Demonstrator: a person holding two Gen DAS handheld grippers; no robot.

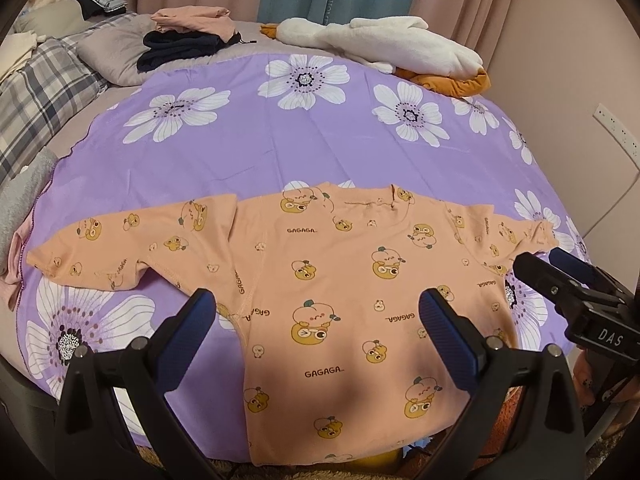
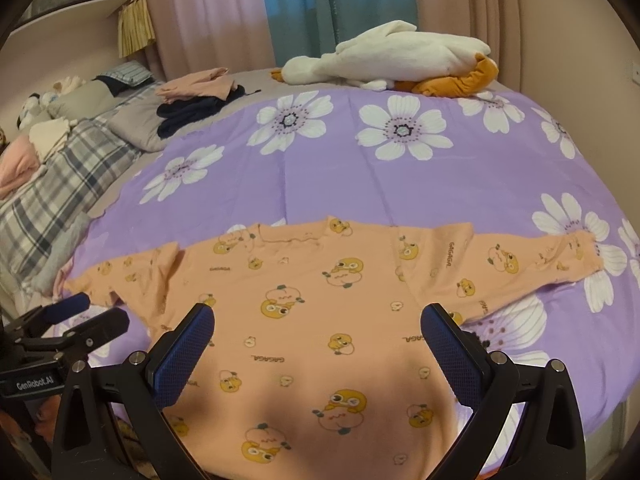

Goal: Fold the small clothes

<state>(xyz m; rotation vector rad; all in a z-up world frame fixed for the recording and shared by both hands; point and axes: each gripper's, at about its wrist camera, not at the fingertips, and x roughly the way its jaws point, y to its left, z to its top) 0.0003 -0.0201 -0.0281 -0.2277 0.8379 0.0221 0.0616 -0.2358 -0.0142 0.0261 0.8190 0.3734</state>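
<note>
Blue-padded fingers of the left gripper stand wide apart at the bottom of the left wrist view, released and holding nothing, hovering above the lower body of the peach shirt. Likewise the right gripper is spread and empty over the same garment. Each tool shows in the other's view: the right gripper at the right edge, its body lettered "DAS"; the left gripper at the left edge, marked "GenRobot.AI". From those side views the finger gap cannot be judged.

Shirt: spread flat, both sleeves out to the sides, hem towards the cameras, neckline away. It lies on a purple sheet printed with large white flowers. The shirt print shows cartoon duck-and-peach figures and the repeated word "GAGAGA".

Surroundings: a white plush goose with orange feet lies at the far edge of the sheet. A stack of folded clothes, pink on dark navy, sits at the far left. Plaid bedding runs along the left side. Pink and blue curtains hang behind; lettering on the blue panel is too blurred to read. A wall socket is on the right wall.
</note>
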